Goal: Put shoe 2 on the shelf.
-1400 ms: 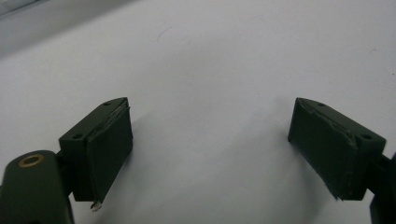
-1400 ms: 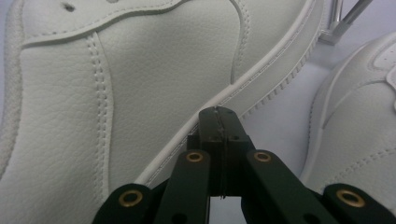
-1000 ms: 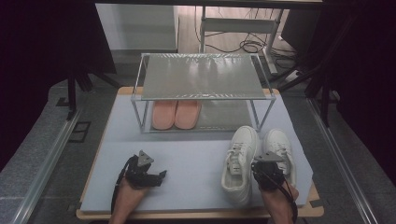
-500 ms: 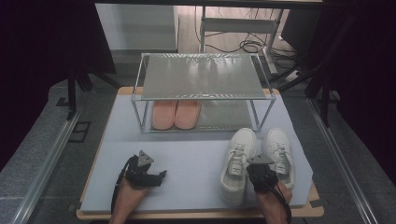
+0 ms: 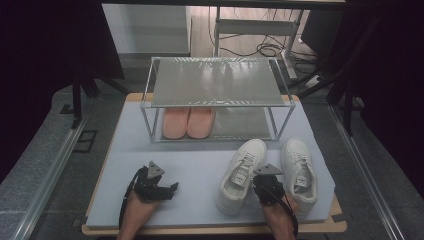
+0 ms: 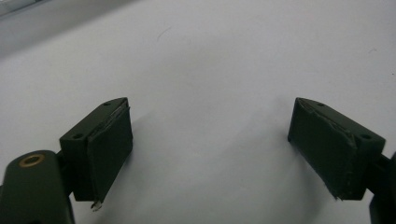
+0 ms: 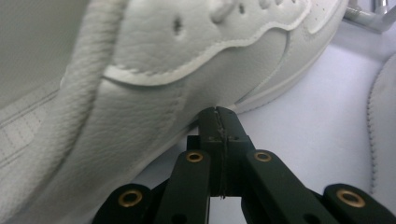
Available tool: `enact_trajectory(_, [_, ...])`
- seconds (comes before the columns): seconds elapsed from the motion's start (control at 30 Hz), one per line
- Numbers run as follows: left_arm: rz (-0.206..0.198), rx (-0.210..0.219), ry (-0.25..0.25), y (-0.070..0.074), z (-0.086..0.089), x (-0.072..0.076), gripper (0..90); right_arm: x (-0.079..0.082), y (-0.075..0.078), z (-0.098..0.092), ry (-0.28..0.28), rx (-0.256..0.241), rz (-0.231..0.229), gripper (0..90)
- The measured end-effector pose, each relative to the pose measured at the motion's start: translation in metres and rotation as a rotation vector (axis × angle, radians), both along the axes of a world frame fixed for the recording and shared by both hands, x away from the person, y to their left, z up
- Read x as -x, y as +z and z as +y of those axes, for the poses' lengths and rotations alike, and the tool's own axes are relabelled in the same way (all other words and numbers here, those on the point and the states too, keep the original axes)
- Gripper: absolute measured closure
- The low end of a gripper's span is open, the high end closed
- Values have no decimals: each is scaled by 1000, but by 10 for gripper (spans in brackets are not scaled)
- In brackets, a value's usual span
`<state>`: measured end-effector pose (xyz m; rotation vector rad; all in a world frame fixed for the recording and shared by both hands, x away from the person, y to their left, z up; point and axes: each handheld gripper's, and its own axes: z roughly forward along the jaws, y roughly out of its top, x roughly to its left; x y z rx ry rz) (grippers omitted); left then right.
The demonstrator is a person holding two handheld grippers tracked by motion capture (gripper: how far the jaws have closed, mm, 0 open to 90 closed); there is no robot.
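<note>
Two white sneakers lie on the pale mat: the left sneaker (image 5: 243, 174) angles its heel toward the front left, and the right sneaker (image 5: 299, 169) lies straight. My right gripper (image 5: 264, 179) sits in the gap between them. In the right gripper view its jaws (image 7: 218, 116) are pressed together with nothing held, the tip against the left sneaker's (image 7: 140, 93) side wall near the sole. My left gripper (image 5: 169, 189) rests low over the bare mat at front left. Its jaws (image 6: 210, 144) are spread wide with nothing between them.
A two-level metal rack (image 5: 215, 80) stands at the back of the mat (image 5: 200, 170). A pair of pink slippers (image 5: 189, 122) sits on the left half of its lower shelf. Cables and dark stands lie beyond the table.
My right gripper has moved left, from over the right sneaker into the gap beside the left one. The left sneaker's heel has shifted slightly left. The left gripper has stayed put.
</note>
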<state>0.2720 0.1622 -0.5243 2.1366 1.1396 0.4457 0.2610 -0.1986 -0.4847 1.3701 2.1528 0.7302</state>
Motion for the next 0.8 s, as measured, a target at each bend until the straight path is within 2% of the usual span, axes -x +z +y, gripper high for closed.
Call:
enact_trajectory(0.2, [0, 0, 0, 0, 0, 0, 140, -8, -2, -6, -68, -64, -26, 900])
enact_trajectory(0.3, [1, 0, 0, 0, 0, 0, 140, -11, -4, -5, -69, -72, -35, 900])
enact_trajectory(0.47, [1, 0, 0, 0, 0, 0, 140, -21, -6, 1, -37, -99, -43, 900])
enact_trajectory(0.6, [1, 0, -1, 0, 0, 0, 140, -29, -6, 2, 1, -127, -28, 900])
enact_trajectory(0.67, [0, 0, -1, 0, 0, 0, 140, -31, -3, 0, -32, -116, -48, 900])
enact_trajectory(0.73, [1, 0, -1, 0, 0, 0, 140, -37, -1, -4, -68, -126, -52, 900])
enact_trajectory(0.8, [1, 0, -1, 0, 0, 0, 140, -45, -1, -5, -89, -115, -58, 900])
